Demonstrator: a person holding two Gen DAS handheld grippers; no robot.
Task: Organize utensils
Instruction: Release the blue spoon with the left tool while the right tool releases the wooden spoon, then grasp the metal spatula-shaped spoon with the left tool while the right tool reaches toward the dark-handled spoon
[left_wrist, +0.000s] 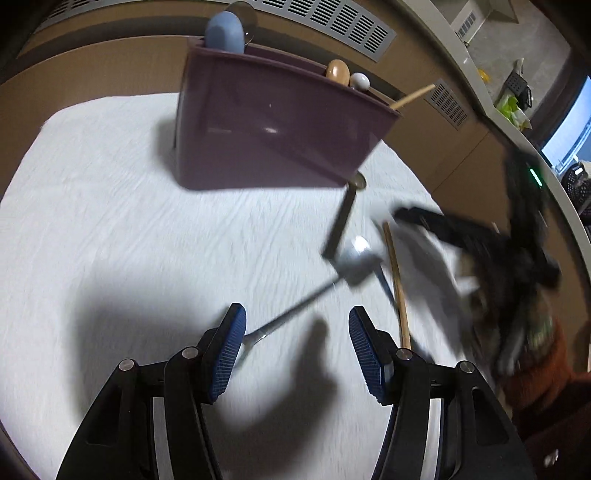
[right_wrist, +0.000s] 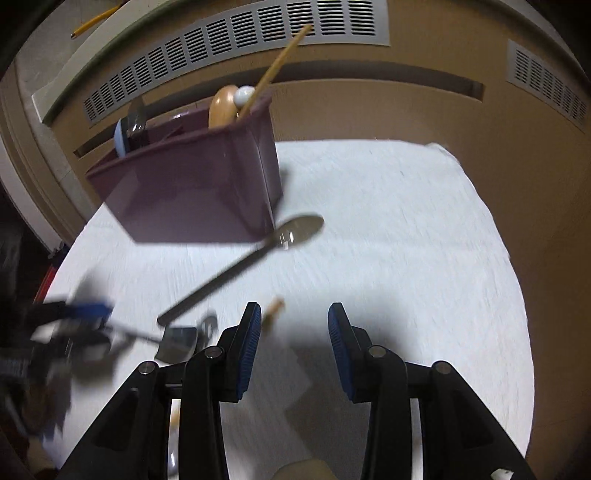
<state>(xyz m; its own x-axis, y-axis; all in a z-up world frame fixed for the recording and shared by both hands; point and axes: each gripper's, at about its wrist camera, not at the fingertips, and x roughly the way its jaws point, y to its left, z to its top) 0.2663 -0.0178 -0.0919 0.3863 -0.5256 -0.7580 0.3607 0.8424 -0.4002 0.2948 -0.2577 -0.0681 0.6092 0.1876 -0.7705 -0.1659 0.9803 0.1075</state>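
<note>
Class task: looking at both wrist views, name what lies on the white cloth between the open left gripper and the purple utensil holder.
In the left wrist view, only bare white cloth lies straight between the left gripper and the purple holder. The loose utensils lie off to the right.

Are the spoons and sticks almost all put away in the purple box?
Partly. The purple box already holds a blue utensil, a wooden spoon, a white one and a chopstick. Both the left gripper and right gripper are open, holding nothing. Left on the cloth: a dark-handled spoon, a metal ladle and another chopstick.
</note>
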